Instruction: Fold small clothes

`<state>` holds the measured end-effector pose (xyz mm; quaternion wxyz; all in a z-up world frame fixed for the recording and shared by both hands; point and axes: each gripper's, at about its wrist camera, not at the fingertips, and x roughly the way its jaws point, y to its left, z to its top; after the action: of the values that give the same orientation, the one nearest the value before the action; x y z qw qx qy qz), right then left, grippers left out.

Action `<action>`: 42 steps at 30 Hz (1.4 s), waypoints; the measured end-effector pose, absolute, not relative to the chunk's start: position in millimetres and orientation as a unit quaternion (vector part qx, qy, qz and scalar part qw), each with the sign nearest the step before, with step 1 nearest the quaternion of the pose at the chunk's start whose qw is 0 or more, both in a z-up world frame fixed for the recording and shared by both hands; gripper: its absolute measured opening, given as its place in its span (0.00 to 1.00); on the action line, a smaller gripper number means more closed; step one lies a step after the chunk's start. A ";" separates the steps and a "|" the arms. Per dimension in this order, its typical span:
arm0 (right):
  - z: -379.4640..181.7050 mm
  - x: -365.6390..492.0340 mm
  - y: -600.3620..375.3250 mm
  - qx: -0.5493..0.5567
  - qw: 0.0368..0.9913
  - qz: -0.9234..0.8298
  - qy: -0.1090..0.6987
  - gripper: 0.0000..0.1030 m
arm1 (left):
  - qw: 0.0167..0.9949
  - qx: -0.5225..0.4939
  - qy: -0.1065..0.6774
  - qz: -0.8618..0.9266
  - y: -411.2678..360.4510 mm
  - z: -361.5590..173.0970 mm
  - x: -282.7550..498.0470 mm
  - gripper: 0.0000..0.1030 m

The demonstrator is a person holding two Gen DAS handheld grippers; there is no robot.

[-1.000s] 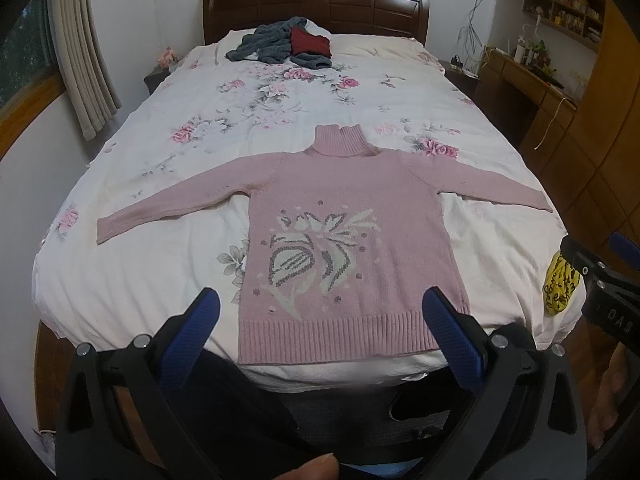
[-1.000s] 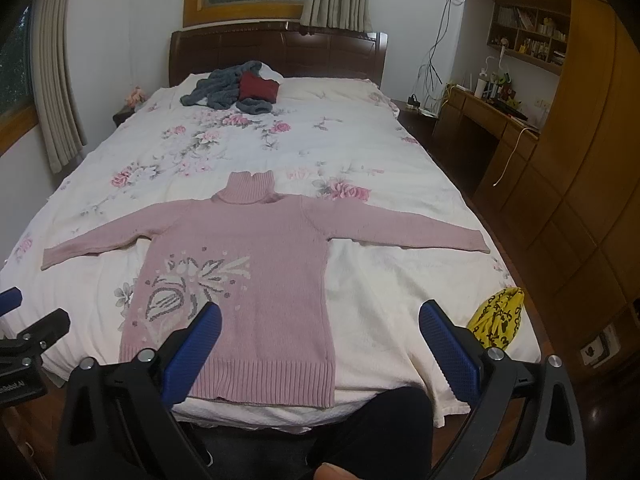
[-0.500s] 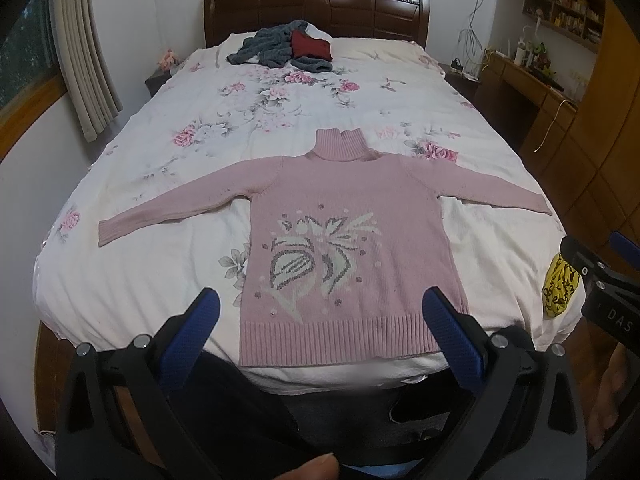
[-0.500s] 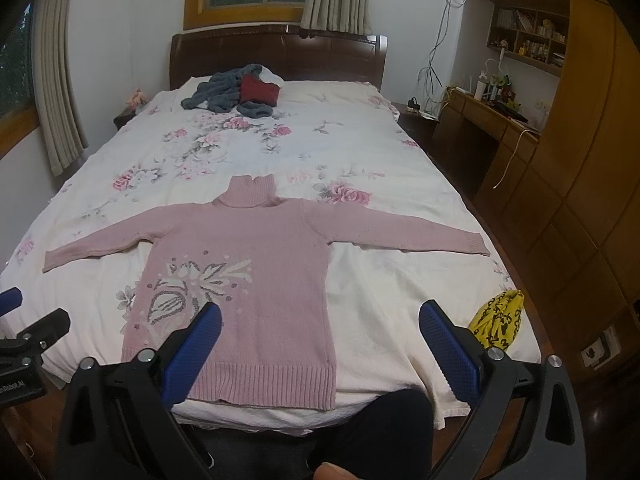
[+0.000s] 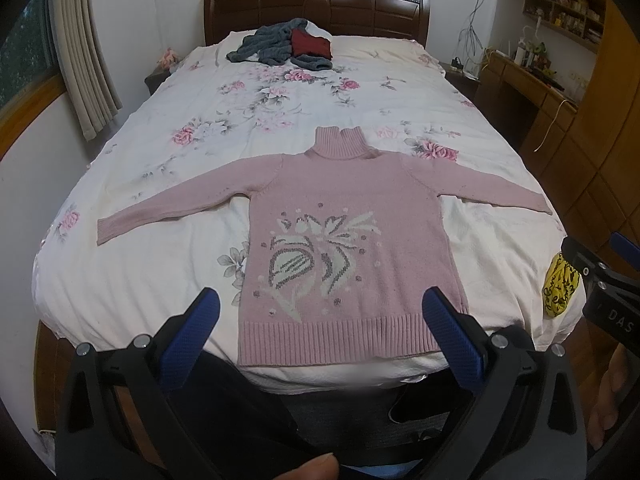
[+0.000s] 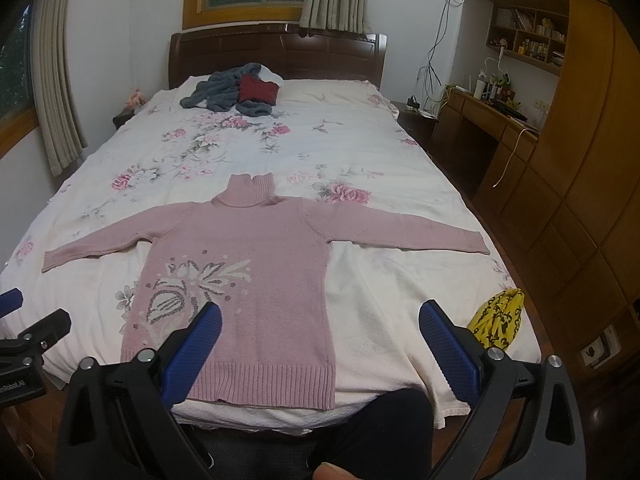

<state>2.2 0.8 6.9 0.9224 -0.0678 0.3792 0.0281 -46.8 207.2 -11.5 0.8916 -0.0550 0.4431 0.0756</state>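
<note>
Sweater (image 5: 344, 240) lies flat and face up on the bed (image 5: 132, 280), its ribbed hem at the foot edge, its collar pointing toward the headboard (image 5: 316, 8), both sleeves spread out to the sides. Beyond the sweater's collar, near the headboard, sits a heap of grey and red clothes (image 5: 286, 46). Off the sweater's right sleeve, at the bed's foot corner, lies a yellow patterned cloth (image 6: 498, 322). Left claw (image 5: 320, 328) hovers just short of the sweater's hem, its blue pads wide apart and holding nothing. Right claw (image 6: 320, 336) hangs likewise near the hem, toward the sweater's right side, pads wide apart and empty. Neither touches the sweater. Below the hem, dark trouser legs (image 6: 376, 420) of the person show against the bed's foot.
</note>
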 end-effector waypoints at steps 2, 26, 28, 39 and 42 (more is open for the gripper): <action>5.8 2.6 0.0 -0.068 0.922 0.028 0.380 0.96 | 0.891 -0.055 0.444 0.076 207.4 -12.5 -46.4 0.97; -24.4 43.3 -12.5 -0.073 0.911 0.009 0.406 0.96 | 0.871 -0.062 0.482 0.069 207.8 -45.3 -0.1 0.97; -29.4 48.5 -13.3 -0.074 0.908 0.007 0.411 0.96 | 0.869 -0.064 0.486 0.069 208.5 -48.9 4.4 0.97; -71.8 108.9 -51.9 -0.051 0.909 0.056 0.409 0.96 | 0.871 -0.097 0.479 0.048 220.9 -87.6 39.0 0.97; -99.4 151.1 -106.8 0.008 0.901 0.053 0.431 0.96 | 0.874 -0.131 0.468 -0.006 227.8 -107.7 53.5 0.97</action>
<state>151.1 -106.8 -99.4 0.9008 0.0084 0.4309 0.0528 53.5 227.8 -107.7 0.8739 -0.1313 0.4680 -0.0055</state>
